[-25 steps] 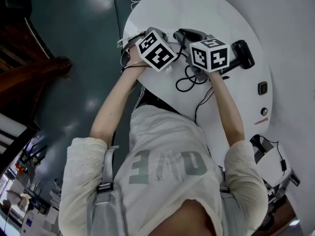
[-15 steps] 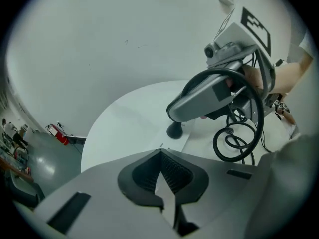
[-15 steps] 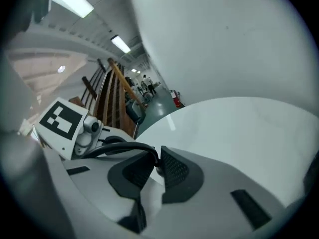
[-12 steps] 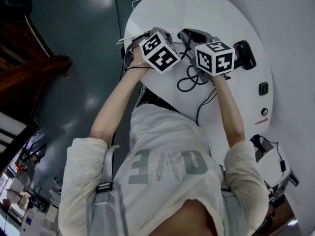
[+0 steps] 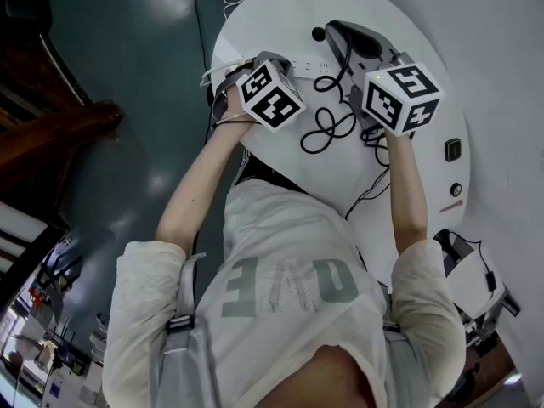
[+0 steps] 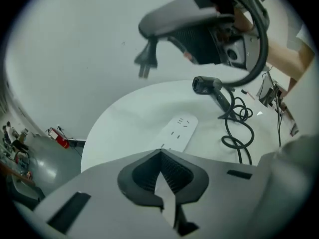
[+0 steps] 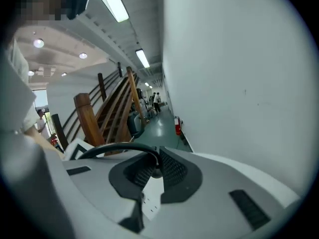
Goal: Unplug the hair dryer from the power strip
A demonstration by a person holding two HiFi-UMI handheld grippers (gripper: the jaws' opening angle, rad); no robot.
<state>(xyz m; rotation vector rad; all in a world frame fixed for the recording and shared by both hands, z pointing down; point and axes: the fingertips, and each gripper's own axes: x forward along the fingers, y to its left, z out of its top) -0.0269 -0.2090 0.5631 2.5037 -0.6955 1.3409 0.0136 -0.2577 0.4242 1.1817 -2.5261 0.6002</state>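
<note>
plug free of the strip. right gripper (image 7: 157, 169): held above the power strip (image 5: 304, 63), jaws just closing further and clamped on the black plug (image 6: 146, 61), whose prongs hang downward, clear of the strip's sockets. left gripper (image 6: 160, 153): jaws together, tips at the near end of the power strip, which lies on the round white table (image 5: 263, 24). hair dryer (image 6: 213, 89): black, lying on the table beyond the strip's far end and off to one side, apart from it. its cord (image 6: 238, 128) coils beside the strip and rises to the plug. each gripper's cube (image 5: 270, 97) bears black-and-white square markers. pale letters on the person's shirt (image 5: 289, 279) cannot be read with confidence; marks on the strip are too small to read.
</note>
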